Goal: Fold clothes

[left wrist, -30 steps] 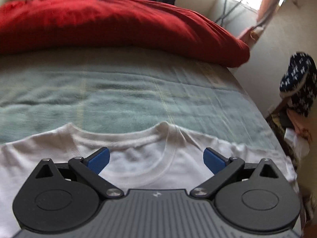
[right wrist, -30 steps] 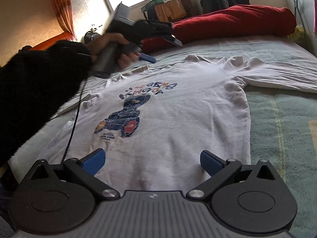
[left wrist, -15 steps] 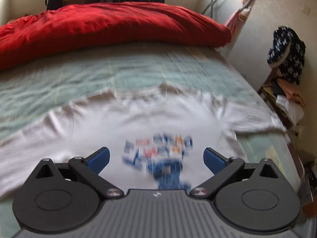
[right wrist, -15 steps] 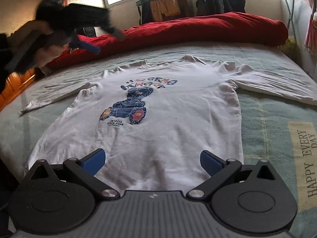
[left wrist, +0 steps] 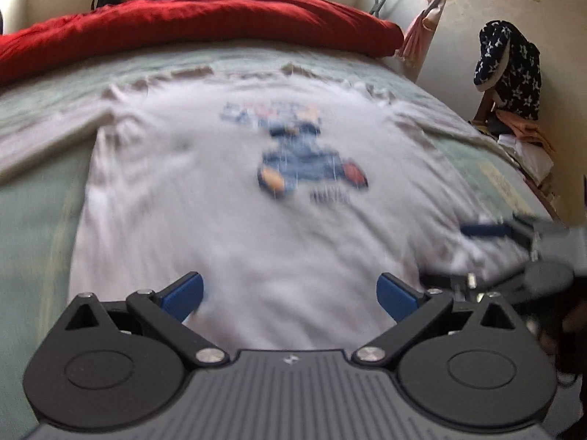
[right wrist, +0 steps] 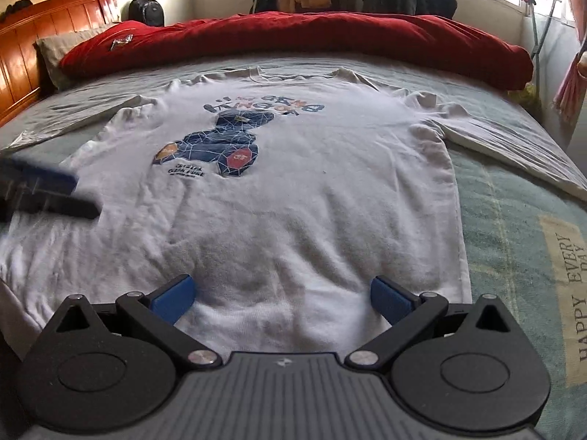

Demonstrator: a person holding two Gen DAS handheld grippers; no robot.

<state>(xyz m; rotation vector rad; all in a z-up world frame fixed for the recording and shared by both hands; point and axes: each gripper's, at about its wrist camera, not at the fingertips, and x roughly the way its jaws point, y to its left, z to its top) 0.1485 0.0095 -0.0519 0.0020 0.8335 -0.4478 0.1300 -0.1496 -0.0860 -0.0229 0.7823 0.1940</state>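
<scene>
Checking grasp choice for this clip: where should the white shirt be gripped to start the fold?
Probably the bottom hem corners of the white shirt: it lies flat, print up, hem nearest both open grippers. Left gripper takes its side's corner, right gripper the other, pinching the edge from the near side.

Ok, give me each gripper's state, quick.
Left gripper: open, holding nothing, over the white shirt.
Right gripper: open, holding nothing.

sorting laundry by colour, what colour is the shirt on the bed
White, with a blue printed figure; the shirt shows best in the right wrist view.

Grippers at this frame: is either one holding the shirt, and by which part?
Nothing is held. The left gripper and right gripper both stand open over the hem end of the white shirt, which lies flat.
</scene>
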